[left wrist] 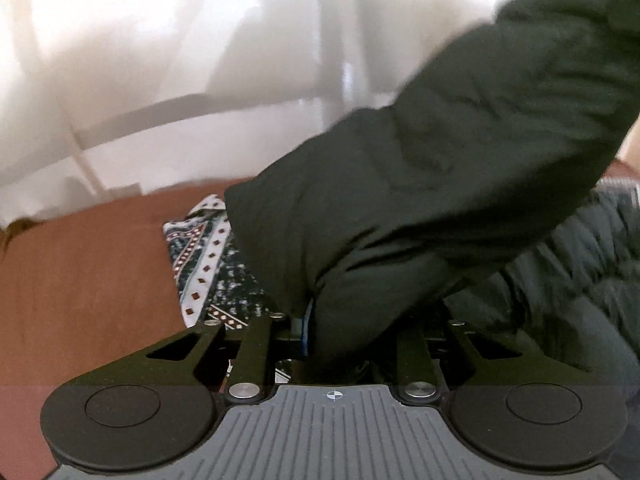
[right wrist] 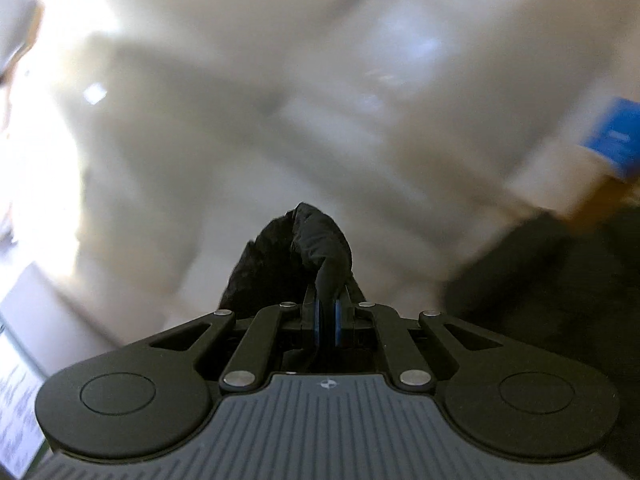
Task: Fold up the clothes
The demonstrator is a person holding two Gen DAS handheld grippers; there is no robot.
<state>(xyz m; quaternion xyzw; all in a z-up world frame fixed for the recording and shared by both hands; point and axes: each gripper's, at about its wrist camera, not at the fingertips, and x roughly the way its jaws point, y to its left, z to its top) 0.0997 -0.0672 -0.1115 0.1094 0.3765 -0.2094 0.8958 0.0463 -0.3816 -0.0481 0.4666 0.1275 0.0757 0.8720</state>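
Dark green cloth, a jacket-like garment [left wrist: 460,168], fills most of the left wrist view, rising from the left gripper [left wrist: 320,324] up toward the upper right. A fold of it drops between that gripper's fingers, which are drawn in narrow; the cloth hides the tips, so I cannot tell if the pads truly bite. Beneath lies a reddish-brown table [left wrist: 88,280], and on it a patterned cloth [left wrist: 208,264] in white, teal and red, partly under the dark garment. A grey ribbed garment [left wrist: 592,264] sits at the right edge. In the right wrist view, the right gripper [right wrist: 328,312] is clamped tight on a dark bunch of fabric [right wrist: 296,252], against a blurred pale background.
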